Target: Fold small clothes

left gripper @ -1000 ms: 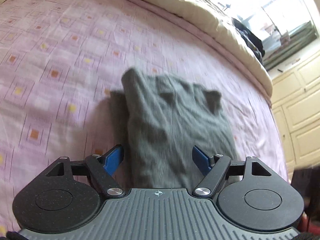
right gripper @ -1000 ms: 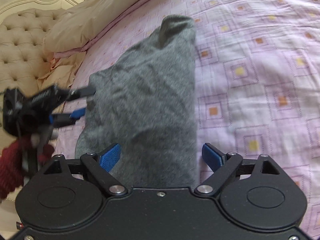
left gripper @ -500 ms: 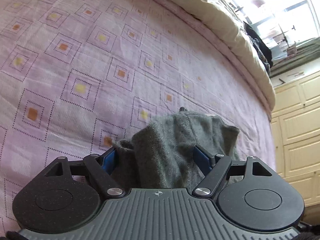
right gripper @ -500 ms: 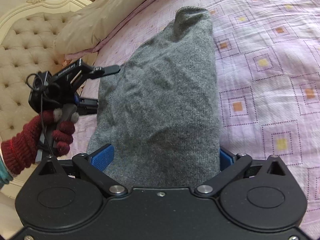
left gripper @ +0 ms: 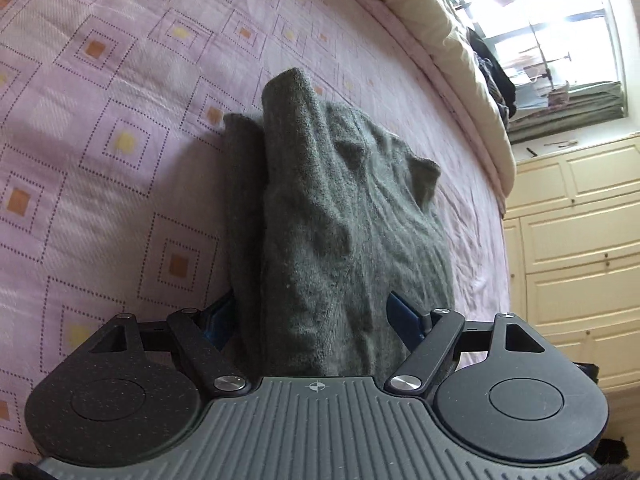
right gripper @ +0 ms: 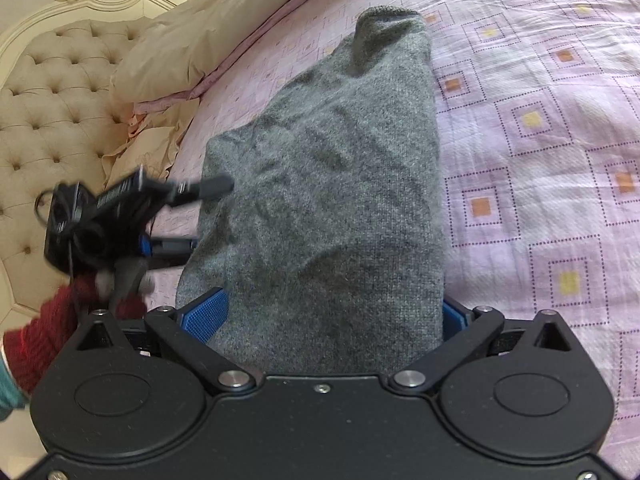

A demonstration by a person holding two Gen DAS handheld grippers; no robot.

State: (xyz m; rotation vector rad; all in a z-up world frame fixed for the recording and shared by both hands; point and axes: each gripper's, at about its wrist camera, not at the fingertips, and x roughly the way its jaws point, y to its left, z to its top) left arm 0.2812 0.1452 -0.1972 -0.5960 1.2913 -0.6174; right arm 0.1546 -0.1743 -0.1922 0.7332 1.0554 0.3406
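Observation:
A folded grey knit garment (left gripper: 340, 220) lies lengthwise on the pink patterned bedsheet (left gripper: 100, 160). My left gripper (left gripper: 310, 312) straddles its near end with wide jaws; the blue pads stand at the cloth's sides, and I see no clear squeeze. In the right wrist view the same garment (right gripper: 332, 200) runs away from my right gripper (right gripper: 328, 316). That gripper is open as wide as it goes, with the cloth between its pads. The left gripper (right gripper: 208, 216) shows there at the garment's left edge, held by a hand in a red knitted glove (right gripper: 44, 320).
A beige pillow (right gripper: 192, 40) and a tufted headboard (right gripper: 52, 100) border the bed on one side. A cream duvet (left gripper: 440, 40), dark clothes (left gripper: 492, 76) and cream cabinets (left gripper: 572, 260) lie beyond the far edge. Bare sheet (right gripper: 540, 160) spreads to the garment's right.
The right jaws have spread wider around the garment. The left gripper dipped lower at the garment's edge; the cloth, bunched up half a second ago, now lies stretched out again.

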